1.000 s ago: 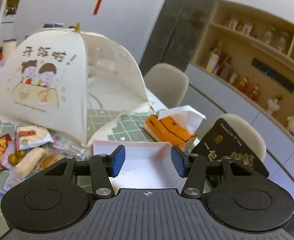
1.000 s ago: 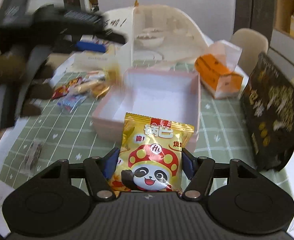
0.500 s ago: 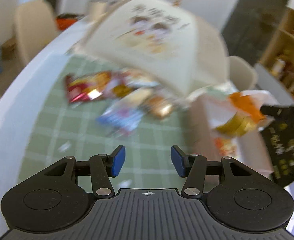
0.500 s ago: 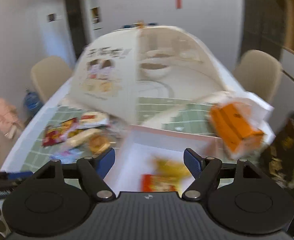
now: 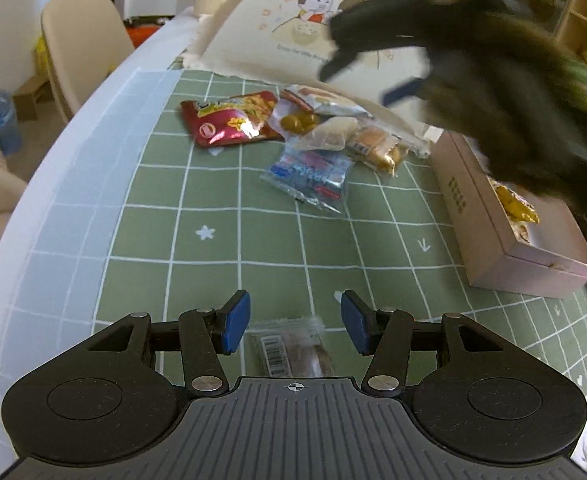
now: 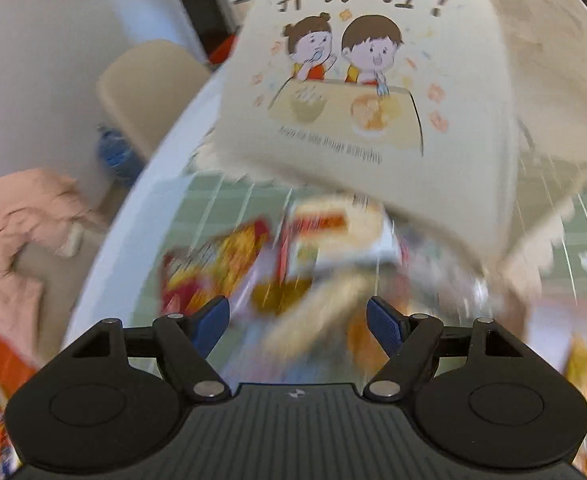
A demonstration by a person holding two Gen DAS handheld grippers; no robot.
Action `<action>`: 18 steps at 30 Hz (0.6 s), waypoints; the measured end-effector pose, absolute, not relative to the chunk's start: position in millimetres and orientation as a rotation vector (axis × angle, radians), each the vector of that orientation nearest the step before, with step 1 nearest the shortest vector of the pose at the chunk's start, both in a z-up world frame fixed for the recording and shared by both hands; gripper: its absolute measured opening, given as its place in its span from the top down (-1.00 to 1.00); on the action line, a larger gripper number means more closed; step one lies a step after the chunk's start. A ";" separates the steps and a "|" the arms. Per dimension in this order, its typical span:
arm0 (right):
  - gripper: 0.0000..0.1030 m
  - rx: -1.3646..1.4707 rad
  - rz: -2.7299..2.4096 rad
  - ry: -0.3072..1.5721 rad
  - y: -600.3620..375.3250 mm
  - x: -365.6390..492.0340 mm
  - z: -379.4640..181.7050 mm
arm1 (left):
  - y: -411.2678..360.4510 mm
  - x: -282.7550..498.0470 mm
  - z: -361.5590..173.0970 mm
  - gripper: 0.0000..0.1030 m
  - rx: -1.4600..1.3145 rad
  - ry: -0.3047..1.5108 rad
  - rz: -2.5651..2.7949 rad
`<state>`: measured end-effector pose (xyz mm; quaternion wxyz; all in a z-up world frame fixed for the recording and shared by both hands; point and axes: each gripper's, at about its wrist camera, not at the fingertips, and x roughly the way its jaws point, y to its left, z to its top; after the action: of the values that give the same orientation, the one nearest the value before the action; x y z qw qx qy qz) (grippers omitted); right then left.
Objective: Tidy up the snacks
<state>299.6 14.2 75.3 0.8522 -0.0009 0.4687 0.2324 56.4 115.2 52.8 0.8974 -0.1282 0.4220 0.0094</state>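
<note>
Holding yellow snack packet point(image 5: 515, 206), pink box point(image 5: 489, 232) sits uncovered; left gripper point(image 5: 291, 322), right gripper point(image 6: 295, 320) jaws wide apart, empty.

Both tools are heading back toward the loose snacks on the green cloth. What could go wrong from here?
1. The right tool is open over the snack pile, which shows blurred; closing now may catch two packets or only a wrapper edge.
2. The pile lies against the food cover; a reach into it could snag the cover's hem.
3. The left tool straddles a small clear packet lying flat; its pads may slide over it.
</note>
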 end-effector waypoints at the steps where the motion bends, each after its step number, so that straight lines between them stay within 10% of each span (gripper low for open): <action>1: -0.48 -0.019 0.467 0.978 25.4 313.2 67.3 | 116.0 56.2 52.3 -0.08 -0.272 0.876 0.011; 13: -0.58 -0.202 0.440 1.008 39.5 331.3 33.7 | 215.0 115.0 75.8 -0.08 -0.324 0.719 0.035; 18: 0.00 -0.265 0.591 0.997 22.9 276.5 52.8 | 233.3 183.1 77.0 -0.08 -0.367 0.696 0.008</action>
<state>276.5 22.9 52.8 0.8286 -0.1246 0.4695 0.2783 183.1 233.3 77.0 0.9236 -0.1790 0.3390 0.0037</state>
